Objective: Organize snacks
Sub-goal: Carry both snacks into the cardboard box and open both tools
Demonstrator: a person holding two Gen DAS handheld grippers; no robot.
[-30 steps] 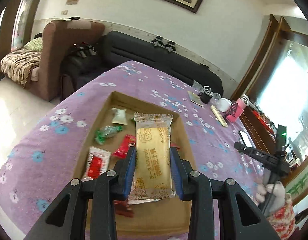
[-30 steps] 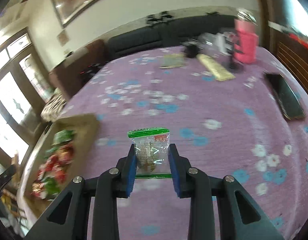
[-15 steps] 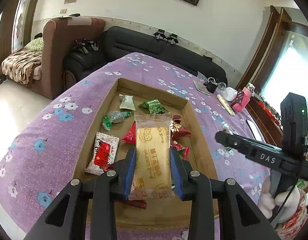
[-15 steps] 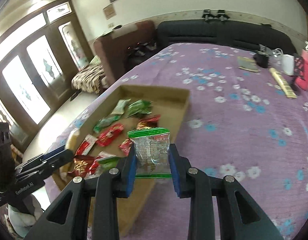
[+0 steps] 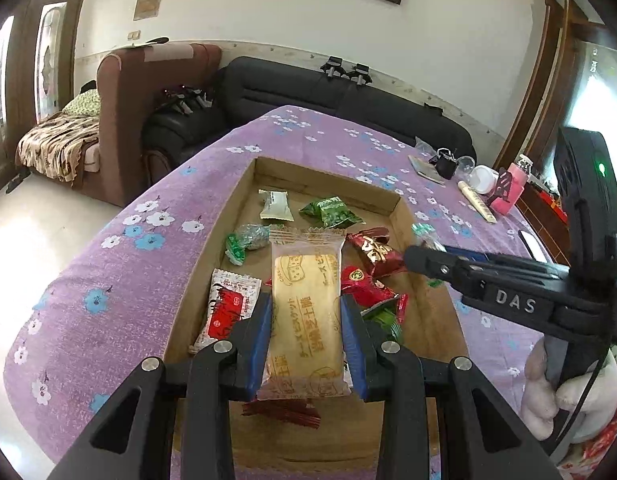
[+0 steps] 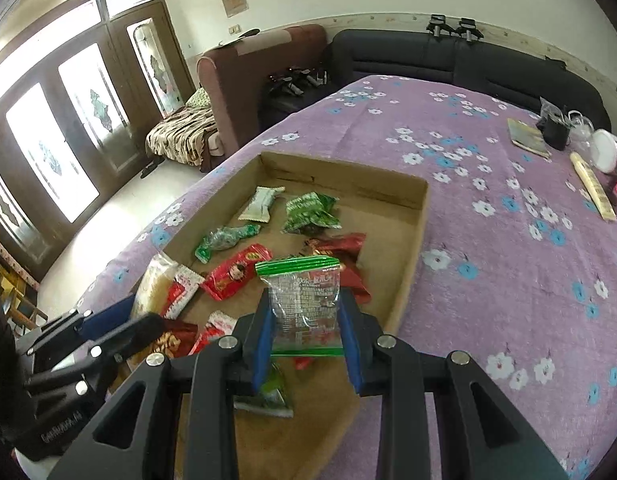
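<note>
A shallow cardboard tray (image 5: 326, 175) (image 6: 404, 190) on the purple flowered tablecloth holds several wrapped snacks, red, green and white. My left gripper (image 5: 306, 320) is shut on a yellow biscuit packet (image 5: 306, 304) and holds it above the tray's near half. My right gripper (image 6: 304, 320) is shut on a clear snack bag with green edges (image 6: 302, 300), above the tray's near right part. The right gripper also shows in the left wrist view (image 5: 428, 258), over the tray's right wall. The left gripper shows at the lower left of the right wrist view (image 6: 108, 332).
At the table's far right lie a small booklet (image 6: 526, 138), a black cup (image 6: 556, 132), a white round object (image 6: 606, 150), a long yellow pack (image 6: 592, 186) and a pink item (image 5: 510, 190). A black sofa (image 5: 340, 96) and a brown armchair (image 5: 148, 92) stand beyond the table.
My right gripper has swung left with the clear bag from over the bare tablecloth to above the tray. My left gripper has stayed over the tray with the biscuit packet, shifting slightly.
</note>
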